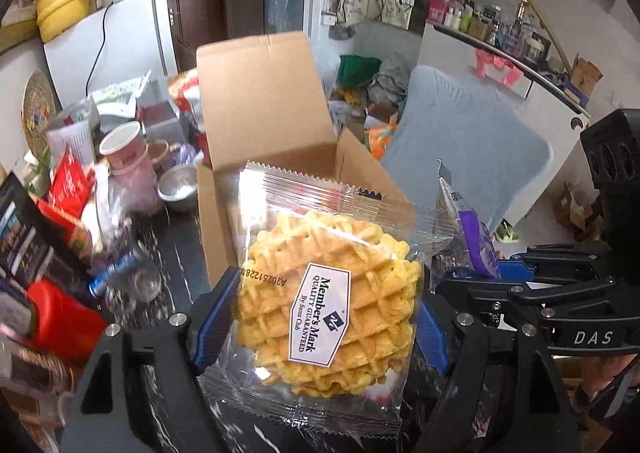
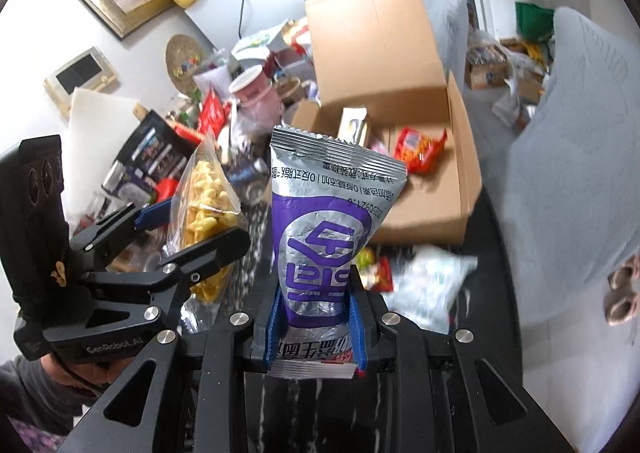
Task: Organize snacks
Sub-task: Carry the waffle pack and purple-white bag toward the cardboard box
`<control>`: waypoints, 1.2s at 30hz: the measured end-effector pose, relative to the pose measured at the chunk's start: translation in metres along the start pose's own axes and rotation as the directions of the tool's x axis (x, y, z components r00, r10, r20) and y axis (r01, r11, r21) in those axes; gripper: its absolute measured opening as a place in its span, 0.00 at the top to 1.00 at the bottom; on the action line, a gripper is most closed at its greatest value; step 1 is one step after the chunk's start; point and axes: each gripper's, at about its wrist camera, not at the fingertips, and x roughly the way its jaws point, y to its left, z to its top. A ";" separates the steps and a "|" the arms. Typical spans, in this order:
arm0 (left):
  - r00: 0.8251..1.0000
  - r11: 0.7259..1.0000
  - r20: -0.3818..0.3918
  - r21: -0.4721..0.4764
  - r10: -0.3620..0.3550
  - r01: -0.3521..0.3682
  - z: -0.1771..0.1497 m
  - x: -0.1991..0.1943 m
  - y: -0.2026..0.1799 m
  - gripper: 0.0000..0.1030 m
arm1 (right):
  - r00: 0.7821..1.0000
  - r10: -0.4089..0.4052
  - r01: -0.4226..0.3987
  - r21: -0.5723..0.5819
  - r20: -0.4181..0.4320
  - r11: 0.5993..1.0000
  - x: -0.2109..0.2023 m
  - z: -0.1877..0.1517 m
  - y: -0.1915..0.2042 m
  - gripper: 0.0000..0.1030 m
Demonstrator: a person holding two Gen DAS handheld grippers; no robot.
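My left gripper (image 1: 324,319) is shut on a clear packet of yellow waffles (image 1: 328,293) with a white label, its blue pads pressing both sides. My right gripper (image 2: 316,305) is shut on a silver and purple pouch (image 2: 324,221), held upright by its lower end. Both snacks hang above the dark marbled counter, in front of an open cardboard box (image 2: 464,157). The box holds a red snack packet (image 2: 420,149) and a small pale carton (image 2: 354,125). Each view shows the other hand: the right gripper (image 1: 500,277) with the pouch (image 1: 476,245), and the left gripper (image 2: 188,229) with the waffles (image 2: 208,205).
Left of the box (image 1: 260,101) the counter is crowded: a pink cup (image 1: 124,149), a metal bowl (image 1: 178,187), a glass (image 1: 140,281), a red can (image 1: 64,321). Loose packets (image 2: 424,281) lie before the box. A grey chair back (image 1: 468,145) stands to the right.
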 end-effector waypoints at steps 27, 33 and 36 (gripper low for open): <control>0.996 0.995 -0.023 -0.051 0.090 -0.091 0.089 0.117 0.060 0.24 | 1.000 -0.024 0.024 -0.062 -0.002 0.998 0.083 0.126 -0.044 0.73; 0.992 0.993 -0.075 -0.052 0.105 -0.109 0.092 0.154 0.067 0.24 | 0.998 -0.058 0.056 -0.073 -0.023 0.996 0.111 0.141 -0.059 0.73; 0.990 0.992 -0.093 -0.050 0.111 -0.116 0.092 0.168 0.069 0.24 | 0.997 -0.073 0.070 -0.075 -0.036 0.995 0.124 0.147 -0.067 0.73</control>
